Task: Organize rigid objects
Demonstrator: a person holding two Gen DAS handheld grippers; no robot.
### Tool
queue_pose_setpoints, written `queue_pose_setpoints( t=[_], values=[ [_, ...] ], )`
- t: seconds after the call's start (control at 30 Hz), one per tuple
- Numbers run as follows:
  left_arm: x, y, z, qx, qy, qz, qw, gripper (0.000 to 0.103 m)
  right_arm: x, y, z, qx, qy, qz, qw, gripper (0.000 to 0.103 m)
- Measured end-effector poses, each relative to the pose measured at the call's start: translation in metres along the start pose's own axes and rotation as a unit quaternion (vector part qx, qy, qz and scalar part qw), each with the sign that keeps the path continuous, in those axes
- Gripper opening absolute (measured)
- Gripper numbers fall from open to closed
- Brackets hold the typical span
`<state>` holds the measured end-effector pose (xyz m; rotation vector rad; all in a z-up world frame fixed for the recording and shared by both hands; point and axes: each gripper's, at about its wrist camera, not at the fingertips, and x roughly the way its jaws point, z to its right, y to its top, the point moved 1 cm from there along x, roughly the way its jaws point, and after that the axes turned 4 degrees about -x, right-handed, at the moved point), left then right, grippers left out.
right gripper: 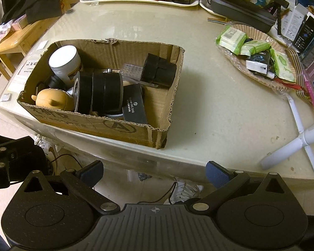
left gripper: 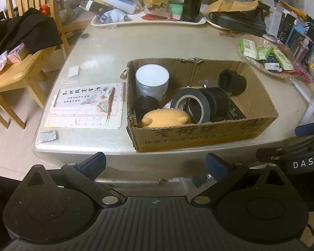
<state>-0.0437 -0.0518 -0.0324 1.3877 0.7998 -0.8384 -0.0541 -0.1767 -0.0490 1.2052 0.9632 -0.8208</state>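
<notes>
Cardboard, torn along its rim, forms the open brown box (left gripper: 201, 133) sitting at the near edge of the pale glass-topped table (left gripper: 106, 48). Packed inside are a white-lidded grey jar (left gripper: 152, 81) in the far left corner, an orange rounded toy (left gripper: 165, 118) against the near wall, black tape rolls (left gripper: 198, 104) mid-box, and a black cap (left gripper: 232, 82) farther right. Both tongs, the left gripper (left gripper: 156, 164) and right gripper (right gripper: 155, 172), hang wide open off the table's near edge, holding nothing.
</notes>
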Motion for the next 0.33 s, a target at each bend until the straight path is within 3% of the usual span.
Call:
queue_pose_setpoints(
  t=[0.33],
  values=[
    [-0.0012,-0.0001,-0.0025,-0.007,-0.002,0.014,0.9999,0.103,-0.0009,0.0017,-0.0013,-0.003,0.002,-0.001,1.000,0.103]
  ],
)
